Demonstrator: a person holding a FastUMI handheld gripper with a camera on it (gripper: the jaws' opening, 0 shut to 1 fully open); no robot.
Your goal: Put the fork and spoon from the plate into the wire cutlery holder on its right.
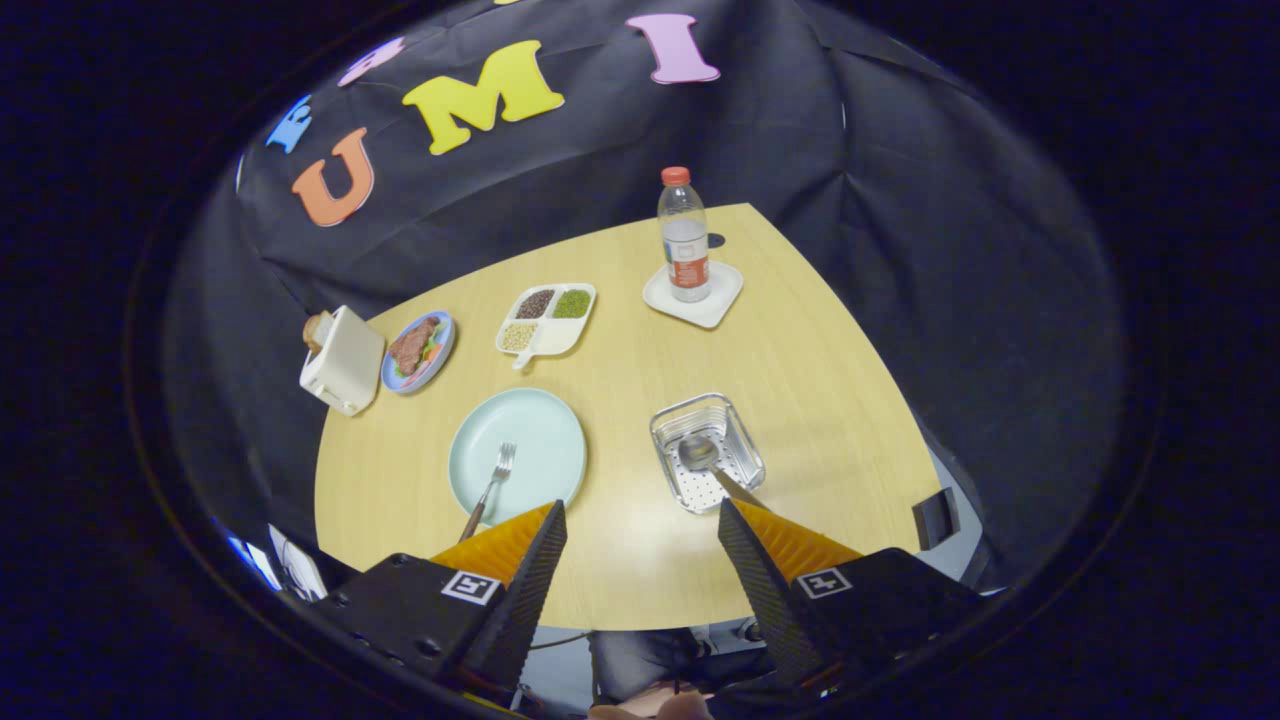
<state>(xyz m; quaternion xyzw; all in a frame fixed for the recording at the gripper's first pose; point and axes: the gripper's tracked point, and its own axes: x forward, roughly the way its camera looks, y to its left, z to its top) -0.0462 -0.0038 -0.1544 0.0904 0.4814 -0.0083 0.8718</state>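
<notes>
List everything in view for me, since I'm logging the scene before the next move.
table: 1, light wood, under everything
plate: 1, pale green, ahead of the gripper
fork: 1, silver, on the plate
wire cutlery holder: 1, silver, right of the plate
spoon: 1, silver, in the holder
divided dish: 1, white, beyond the plate
food plate: 1, blue
toaster: 1, cream
bottle: 1, clear, red cap, on white coaster
gripper: 1, open, empty

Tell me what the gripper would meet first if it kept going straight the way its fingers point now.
Most likely bare table top. The gripper is open with nothing between its fingers, aimed at the gap between the plate holding the fork and the wire cutlery holder holding the spoon. Depth is hard to judge.
</notes>
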